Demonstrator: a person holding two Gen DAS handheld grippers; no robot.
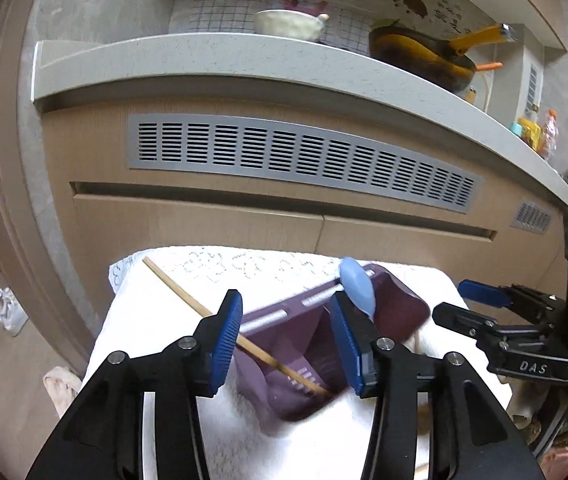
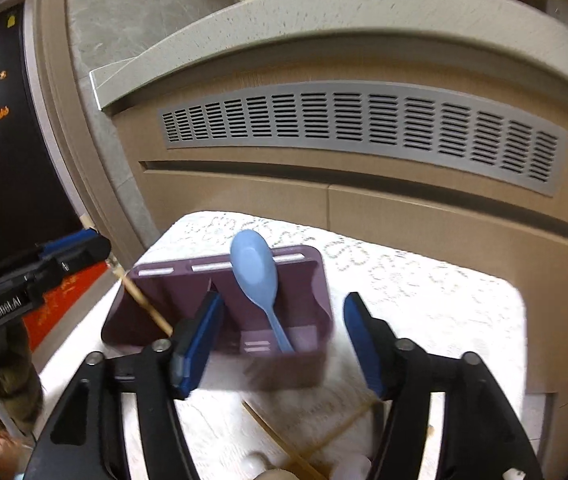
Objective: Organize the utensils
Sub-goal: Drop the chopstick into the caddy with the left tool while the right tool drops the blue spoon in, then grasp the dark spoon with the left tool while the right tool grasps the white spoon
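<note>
A wood-fronted kitchen counter [image 2: 424, 216] with a long grey vent grille [image 1: 304, 156] fills the background. In front of it stands a small table under a white lace cloth [image 2: 424, 300]. On the cloth sits a purple utensil holder [image 2: 312, 280] with compartments. A blue spoon [image 2: 253, 268] stands in its right compartment, bowl up, leaning on the back wall; a wooden chopstick [image 1: 187, 300] slants out of the left one. More chopsticks [image 2: 284, 440] lie loose on the cloth nearer the camera. The left gripper [image 1: 288, 336] is spread, nothing pinched, the chopstick passing between its pads. The right gripper [image 2: 284, 340] is also spread wide around the holder's front, gripping nothing
</note>
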